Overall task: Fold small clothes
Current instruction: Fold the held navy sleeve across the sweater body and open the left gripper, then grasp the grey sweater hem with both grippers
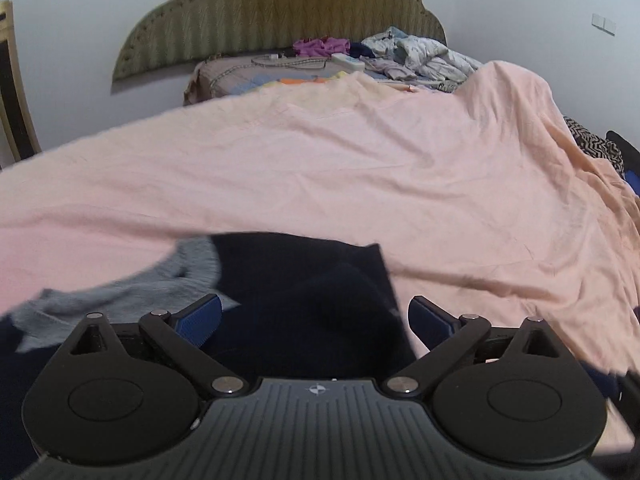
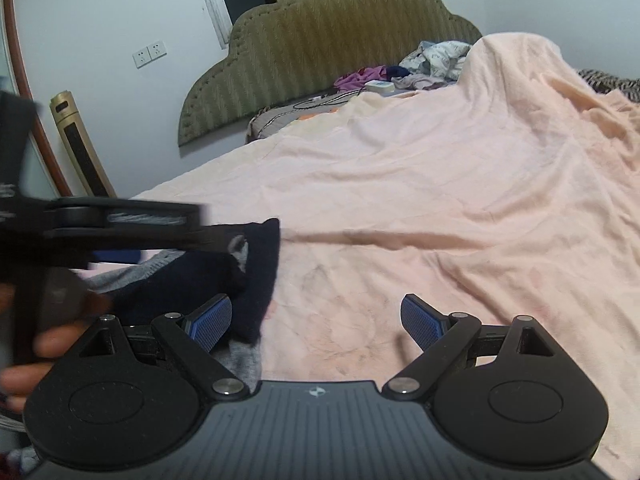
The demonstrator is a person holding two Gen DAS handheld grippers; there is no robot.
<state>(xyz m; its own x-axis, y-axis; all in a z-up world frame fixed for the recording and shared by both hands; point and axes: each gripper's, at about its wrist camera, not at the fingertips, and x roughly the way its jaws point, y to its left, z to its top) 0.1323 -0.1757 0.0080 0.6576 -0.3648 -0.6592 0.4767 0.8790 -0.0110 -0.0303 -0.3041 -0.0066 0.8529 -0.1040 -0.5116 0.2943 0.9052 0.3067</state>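
Navy knit fabric, a small dark garment with a grey woolly lining or second piece (image 1: 192, 276) showing at its edge, lies on the near part of the bed, on the peach-pink cotton bedspread (image 1: 360, 168) that covers nearly the whole mattress. The small navy garment (image 1: 304, 292) sits directly ahead of the left gripper (image 1: 314, 320), whose jaws stand wide open with the dark cloth between and below them, gripping nothing. The right gripper (image 2: 316, 326) is also spread wide and empty; it hovers over bare bedspread just beside the garment's right edge (image 2: 260, 280). In the right wrist view the left gripper crosses the frame blurred, so it appears to be moving. To do this step well, I judge each gripper should settle on one corner or hem of the navy piece, pinch a single layer cleanly without catching the bedspread beneath, and lift evenly so the fold lands square. The grey part may slide loose, so it should be tucked flat first.
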